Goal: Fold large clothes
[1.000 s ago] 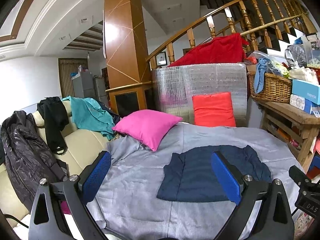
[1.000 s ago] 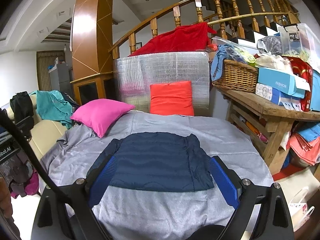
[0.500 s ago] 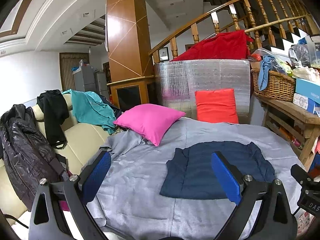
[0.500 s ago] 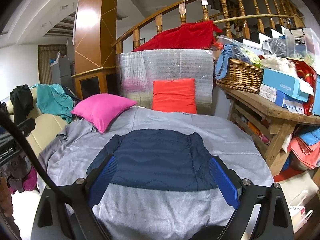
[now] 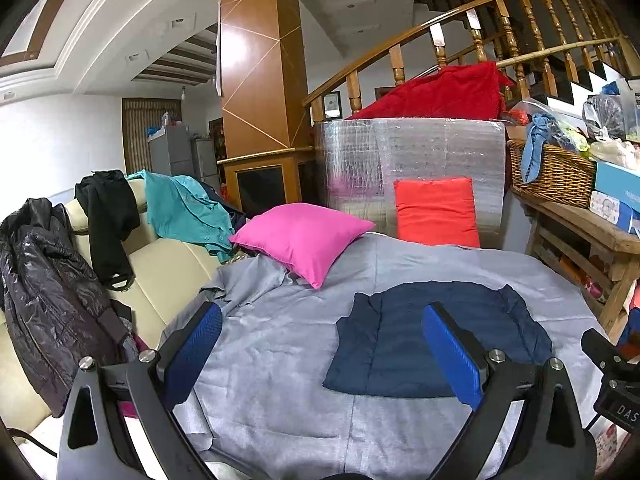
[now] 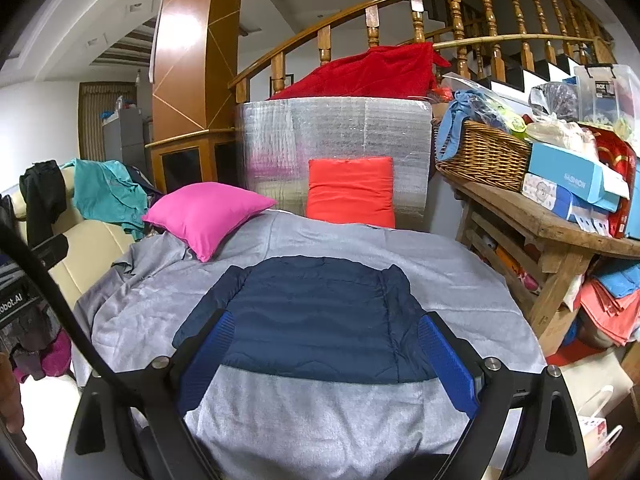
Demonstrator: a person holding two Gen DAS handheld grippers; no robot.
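A navy quilted jacket (image 5: 404, 340) lies folded flat on the grey sheet (image 5: 280, 344) that covers the table; it also shows in the right wrist view (image 6: 316, 316). My left gripper (image 5: 320, 344) is open and empty, held back from the jacket over the sheet, to its left. My right gripper (image 6: 322, 356) is open and empty, held back from the jacket's near edge and centred on it. The grey sheet (image 6: 304, 420) fills the foreground of the right wrist view.
A pink pillow (image 5: 300, 236) and an orange pillow (image 5: 436, 212) lie at the far side. A cream sofa (image 5: 168, 264) with a black coat (image 5: 44, 292) and teal garment (image 5: 184, 212) stands left. A wooden bench (image 6: 552, 236) with a wicker basket (image 6: 484, 156) stands right.
Both grippers have drawn back and lifted slightly; the jacket sits a little farther away in both views. Nothing on the table has moved.
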